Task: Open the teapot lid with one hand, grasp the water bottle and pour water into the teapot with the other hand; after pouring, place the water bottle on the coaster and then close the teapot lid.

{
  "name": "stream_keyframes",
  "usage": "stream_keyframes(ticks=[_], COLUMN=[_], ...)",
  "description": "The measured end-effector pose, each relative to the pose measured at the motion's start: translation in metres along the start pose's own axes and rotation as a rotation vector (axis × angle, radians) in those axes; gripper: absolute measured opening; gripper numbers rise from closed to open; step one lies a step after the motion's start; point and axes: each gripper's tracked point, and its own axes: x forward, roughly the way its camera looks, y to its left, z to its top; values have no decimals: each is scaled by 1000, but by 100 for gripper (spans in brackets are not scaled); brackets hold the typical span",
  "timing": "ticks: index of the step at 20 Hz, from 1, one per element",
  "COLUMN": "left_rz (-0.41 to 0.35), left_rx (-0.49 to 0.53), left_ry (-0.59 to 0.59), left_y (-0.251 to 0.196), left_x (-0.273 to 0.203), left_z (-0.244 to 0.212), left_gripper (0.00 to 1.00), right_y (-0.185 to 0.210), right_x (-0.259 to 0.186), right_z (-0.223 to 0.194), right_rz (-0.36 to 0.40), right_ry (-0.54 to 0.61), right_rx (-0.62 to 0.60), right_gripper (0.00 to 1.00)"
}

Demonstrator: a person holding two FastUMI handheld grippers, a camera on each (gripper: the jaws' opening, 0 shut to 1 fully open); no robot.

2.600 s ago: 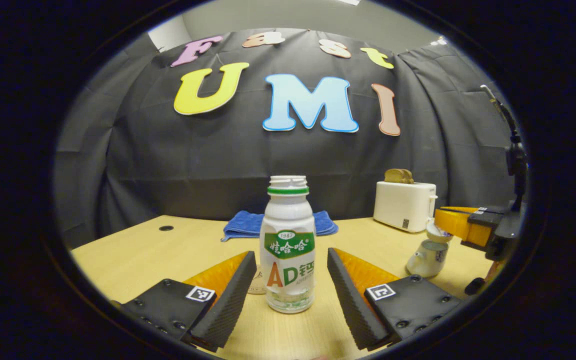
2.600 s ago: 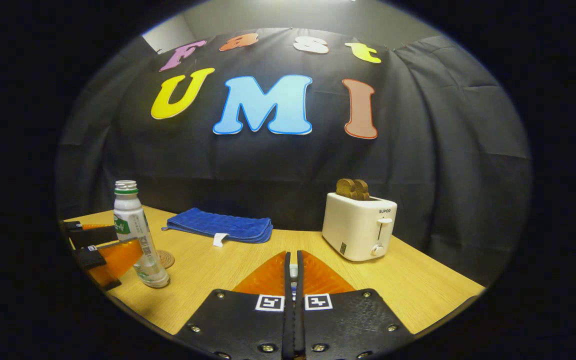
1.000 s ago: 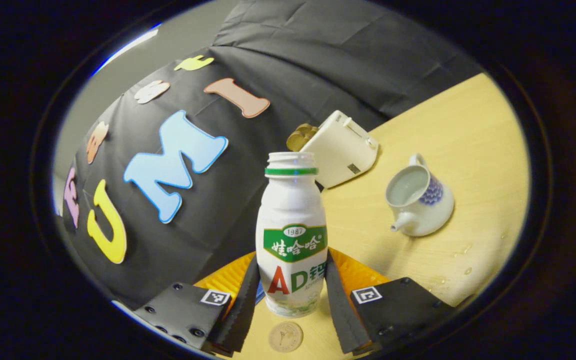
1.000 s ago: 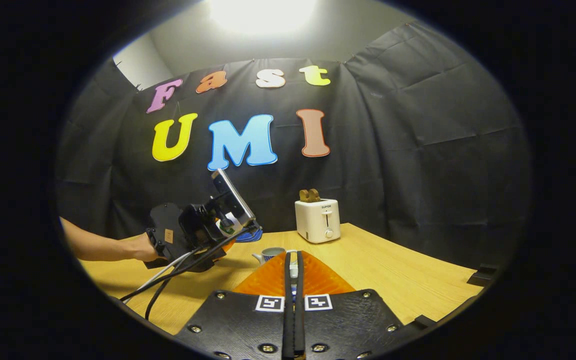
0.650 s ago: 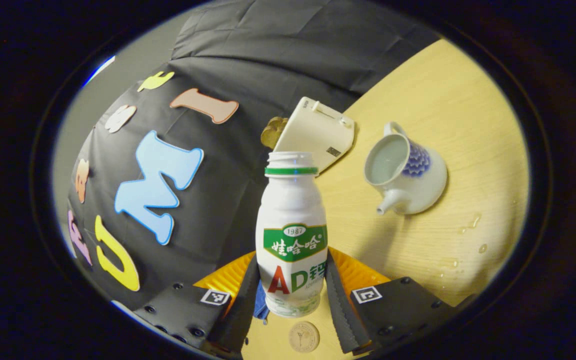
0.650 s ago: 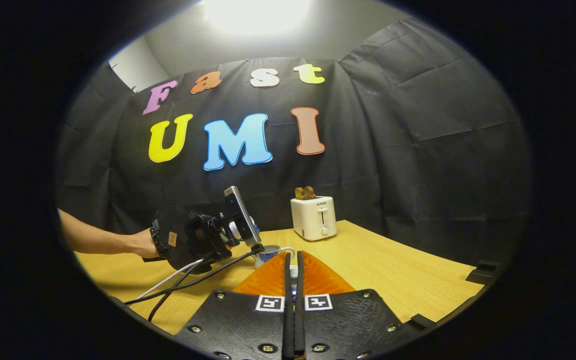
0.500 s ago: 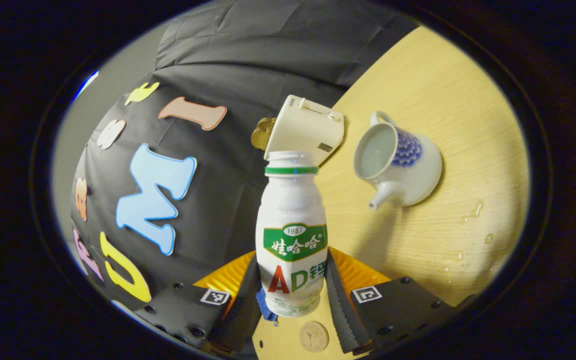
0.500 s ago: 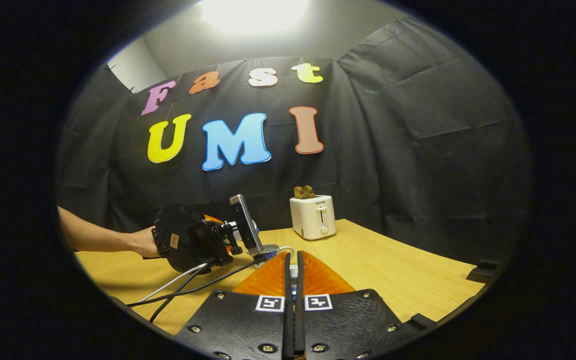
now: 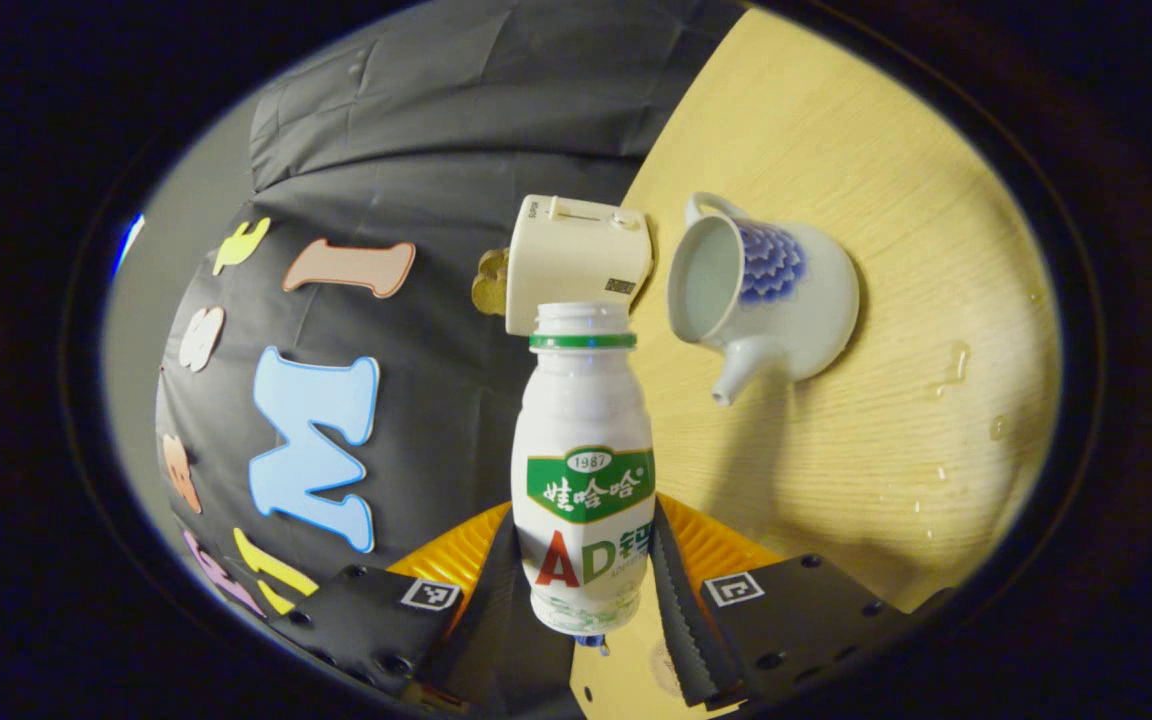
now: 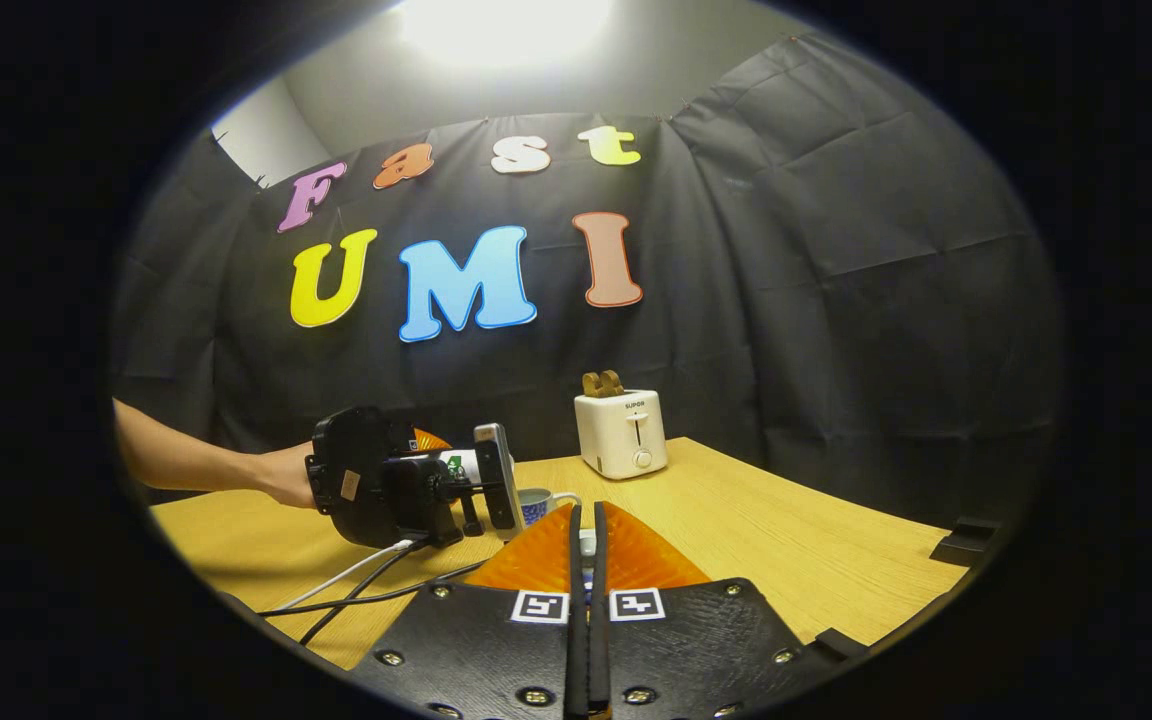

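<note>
Left gripper (image 9: 584, 590): both fingers (image 9: 674, 600) press on the lower sides of the water bottle (image 9: 584, 470), bottle clamped. In the left gripper view the table (image 9: 866, 420) runs nearly vertical, so the gripper and bottle are tipped far over toward the teapot (image 9: 766, 290). The bottle has no cap; its open mouth lies just beside the teapot's open top, not touching it.

Teapot: white with a blue pattern, standing on the table, lid off, spout toward the bottle side, handle on the far side. A few water drops (image 9: 951, 360) lie on the table near the teapot.

Toaster (image 9: 576, 262): white, with toast (image 9: 488, 290) in the slots, beyond the teapot by the booth wall.

Coaster (image 9: 664, 662): partly seen on the table below the bottle's base, between the left gripper's fingers.

Right gripper (image 10: 586, 560): fingers together on a small pale piece, probably the teapot lid (image 10: 587, 542); too little shows to be sure. It is held above the table on the near side of the teapot (image 10: 536, 503).

In the right gripper view a hand (image 10: 286, 475) holds the left gripper (image 10: 406, 480) level beside the teapot.
</note>
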Motion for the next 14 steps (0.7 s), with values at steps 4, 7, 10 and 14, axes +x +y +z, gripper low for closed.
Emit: stream_keyframes(ticks=[4,7,10,14], left_rz=[1,9,13,16], left_rx=[65,101,133,182], left_ry=[0,-6,-2,4], left_y=[-1,-2,-3,-4], left_x=[-2,-5,-7,-5], left_z=[3,6,7,5], left_gripper=[78,78,79,78], right_y=[0,0,0,-3], right_x=[2,2,1,1], right_z=[-3,-1,-1,1], right_rz=[3,2,2,-1], right_ry=[6,3,2,-3], right_rx=[-1,1,-3,-4], right_gripper=[0,0,0,0])
